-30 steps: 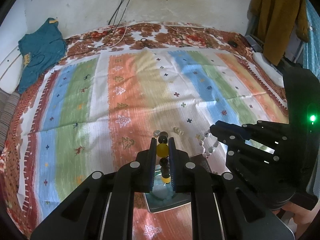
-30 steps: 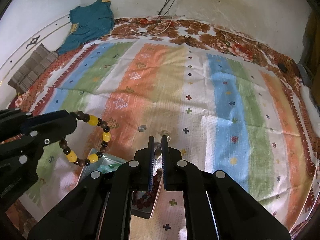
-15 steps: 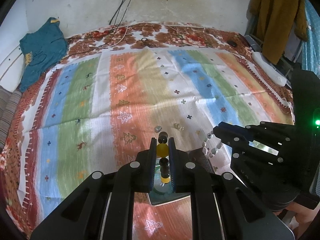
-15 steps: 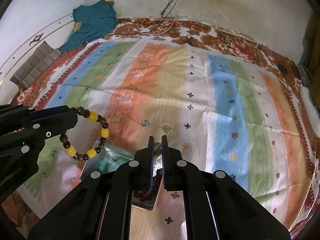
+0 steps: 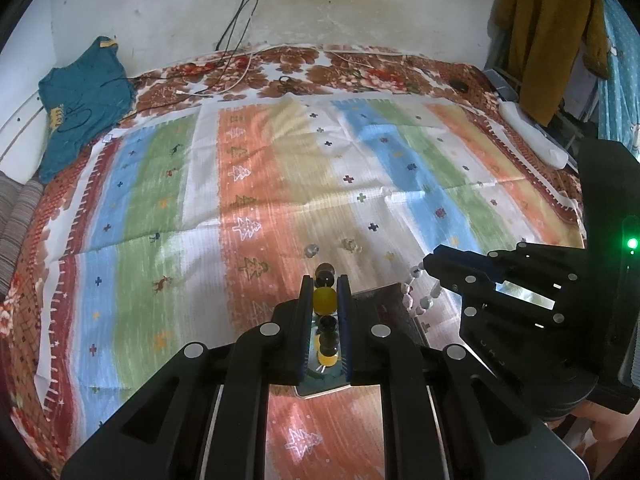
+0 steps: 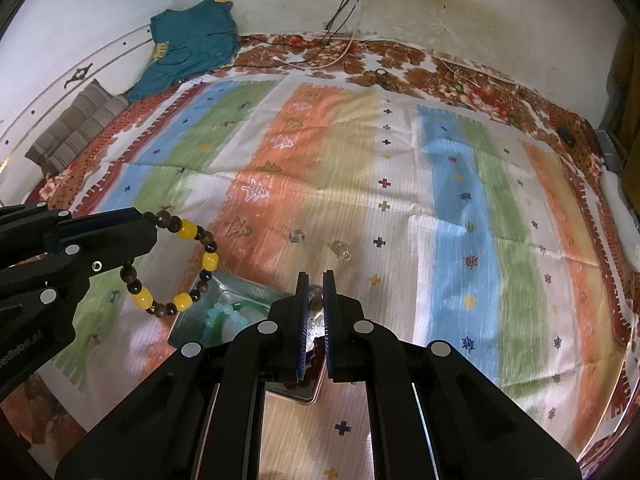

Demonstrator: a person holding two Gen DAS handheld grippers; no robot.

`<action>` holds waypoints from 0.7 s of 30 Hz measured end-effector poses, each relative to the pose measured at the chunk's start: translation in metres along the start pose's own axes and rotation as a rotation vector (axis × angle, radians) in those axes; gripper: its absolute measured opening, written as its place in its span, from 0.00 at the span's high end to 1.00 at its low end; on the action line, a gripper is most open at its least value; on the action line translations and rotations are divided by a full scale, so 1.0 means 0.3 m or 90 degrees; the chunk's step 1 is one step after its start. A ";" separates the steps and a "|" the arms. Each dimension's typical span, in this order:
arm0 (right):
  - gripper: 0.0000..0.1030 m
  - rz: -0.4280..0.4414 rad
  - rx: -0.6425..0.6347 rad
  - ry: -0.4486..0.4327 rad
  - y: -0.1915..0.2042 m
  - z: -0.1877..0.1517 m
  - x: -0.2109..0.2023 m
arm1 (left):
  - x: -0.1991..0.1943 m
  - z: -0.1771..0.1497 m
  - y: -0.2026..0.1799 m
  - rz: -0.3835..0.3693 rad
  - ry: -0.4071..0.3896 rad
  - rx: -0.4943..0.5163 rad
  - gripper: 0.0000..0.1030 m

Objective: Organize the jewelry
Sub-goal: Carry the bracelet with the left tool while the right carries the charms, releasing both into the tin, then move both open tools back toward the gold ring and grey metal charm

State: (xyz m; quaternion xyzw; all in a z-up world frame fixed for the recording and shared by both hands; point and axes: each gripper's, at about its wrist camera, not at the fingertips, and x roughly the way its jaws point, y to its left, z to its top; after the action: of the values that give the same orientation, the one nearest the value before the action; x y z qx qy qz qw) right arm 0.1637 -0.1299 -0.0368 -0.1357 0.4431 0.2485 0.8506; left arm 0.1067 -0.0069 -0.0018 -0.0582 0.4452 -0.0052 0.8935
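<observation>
**Both bracelets held over the tray**

Little is changed since the earlier frames. The left gripper (image 5: 324, 294) is clamped on the brown-and-yellow bracelet (image 6: 180, 264), the right gripper (image 6: 316, 312) on the pale bracelet (image 5: 416, 292). Each should be lowered squarely into the tray (image 6: 224, 284) before release.

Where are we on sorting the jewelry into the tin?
Done: a pale blue and green bracelet lies in the metal tin. In hand: the left gripper holds a brown-and-yellow bead bracelet; the right gripper holds a pale bead bracelet. Left: two small clear pieces on the striped cloth.
</observation>
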 end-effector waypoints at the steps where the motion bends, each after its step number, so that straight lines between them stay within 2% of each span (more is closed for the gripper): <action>1: 0.92 0.001 0.000 0.001 0.004 -0.007 -0.003 | 0.000 -0.003 0.000 0.000 0.001 -0.001 0.89; 7: 0.92 0.014 0.007 0.008 -0.011 -0.018 -0.004 | -0.007 -0.023 -0.001 -0.008 0.008 -0.003 0.89; 10: 0.91 0.011 0.009 0.020 -0.016 -0.028 0.002 | 0.000 -0.030 0.004 0.002 0.017 -0.008 0.89; 11: 0.89 0.004 0.010 0.022 -0.019 -0.029 0.002 | 0.001 -0.029 0.006 0.007 0.017 -0.007 0.88; 12: 0.79 -0.002 0.012 0.022 -0.023 -0.030 0.003 | 0.004 -0.026 0.009 0.012 0.018 -0.007 0.85; 14: 0.65 -0.006 0.016 0.020 -0.031 -0.029 0.003 | 0.009 -0.024 0.015 0.019 0.019 -0.008 0.78; 21: 0.64 -0.004 0.024 0.031 -0.053 -0.029 0.019 | 0.022 -0.021 0.035 0.031 0.029 -0.013 0.69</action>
State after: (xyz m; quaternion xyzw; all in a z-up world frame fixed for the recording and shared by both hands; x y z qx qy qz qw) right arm 0.1693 -0.1455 -0.0462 -0.1274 0.4677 0.2341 0.8428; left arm 0.1053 0.0024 -0.0120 -0.0566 0.4669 0.0196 0.8823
